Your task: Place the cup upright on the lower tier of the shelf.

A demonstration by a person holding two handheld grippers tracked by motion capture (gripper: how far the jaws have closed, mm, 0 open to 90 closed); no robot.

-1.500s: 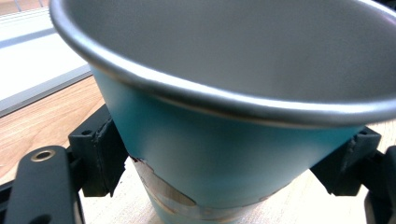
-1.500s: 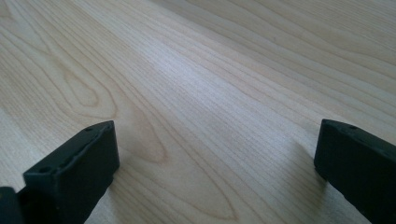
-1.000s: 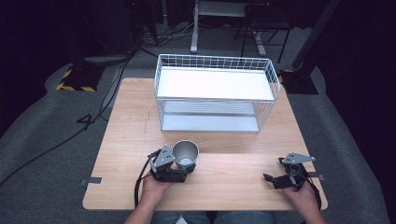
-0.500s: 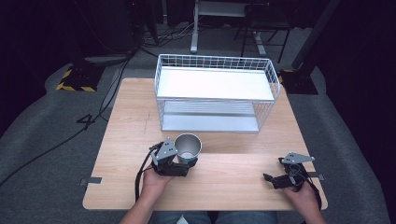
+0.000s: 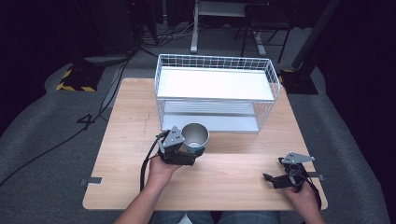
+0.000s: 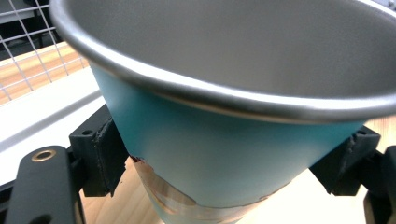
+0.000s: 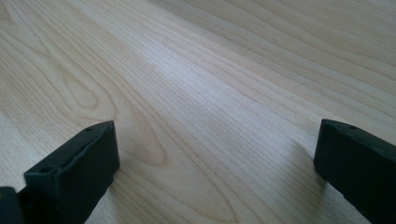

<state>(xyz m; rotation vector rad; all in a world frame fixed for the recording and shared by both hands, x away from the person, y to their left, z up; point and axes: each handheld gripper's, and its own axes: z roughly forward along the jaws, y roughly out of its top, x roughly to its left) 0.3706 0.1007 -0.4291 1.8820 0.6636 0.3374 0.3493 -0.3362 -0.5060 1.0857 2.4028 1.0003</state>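
Observation:
A metal cup [image 5: 194, 136] with a light blue outside [image 6: 219, 154] and a steel rim is upright, held just in front of the white wire rack [image 5: 215, 93]. My left gripper [image 5: 183, 151] is shut on the cup, and its black jaws press the blue wall from both sides in the left gripper view. My right gripper [image 5: 275, 179] lies low at the table's front right, pointing left. Its jaws stand wide apart over bare wood [image 7: 210, 116] with nothing between them.
The two-tier white wire rack stands at the back middle of the wooden table [image 5: 126, 121]. Cables and stand legs lie on the dark floor beyond the table. Bare wood spreads to the left and between the two grippers.
My left gripper has carried the cup forward and slightly right, closer to the rack's lower shelf. The right gripper has stayed where it was.

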